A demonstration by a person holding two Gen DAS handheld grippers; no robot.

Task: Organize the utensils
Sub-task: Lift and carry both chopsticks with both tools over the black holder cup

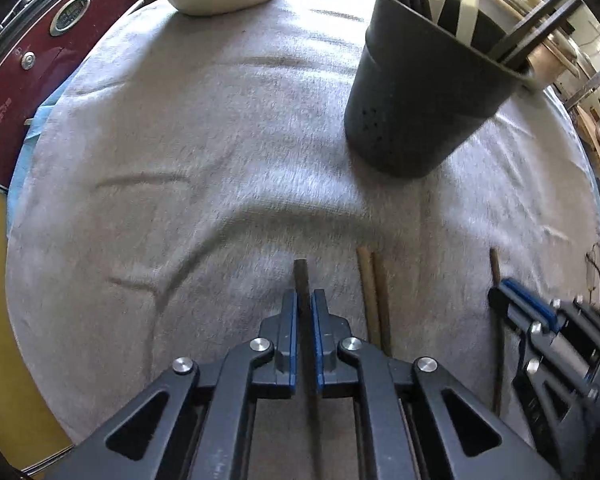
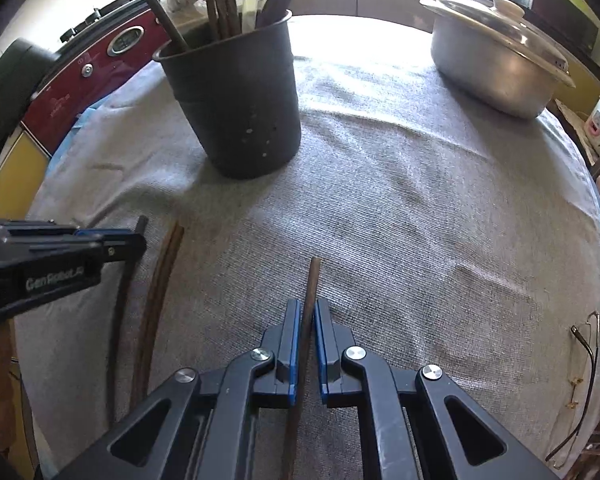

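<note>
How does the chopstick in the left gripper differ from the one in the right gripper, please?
The left gripper is shut on a dark chopstick that looks nearly black; the brown chopstick in the right gripper is lighter and reddish. The dark one's end looks squared, the brown one's rounder. Both point toward the black utensil holder.

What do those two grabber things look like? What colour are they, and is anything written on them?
Both grabbers match. The left gripper and right gripper have black angular arms with triangle-shaped cut-outs, round silver bolts at the joints, and two flat fingers lined with blue pads. White lettering shows on the left one's side in the right camera's view.
</note>
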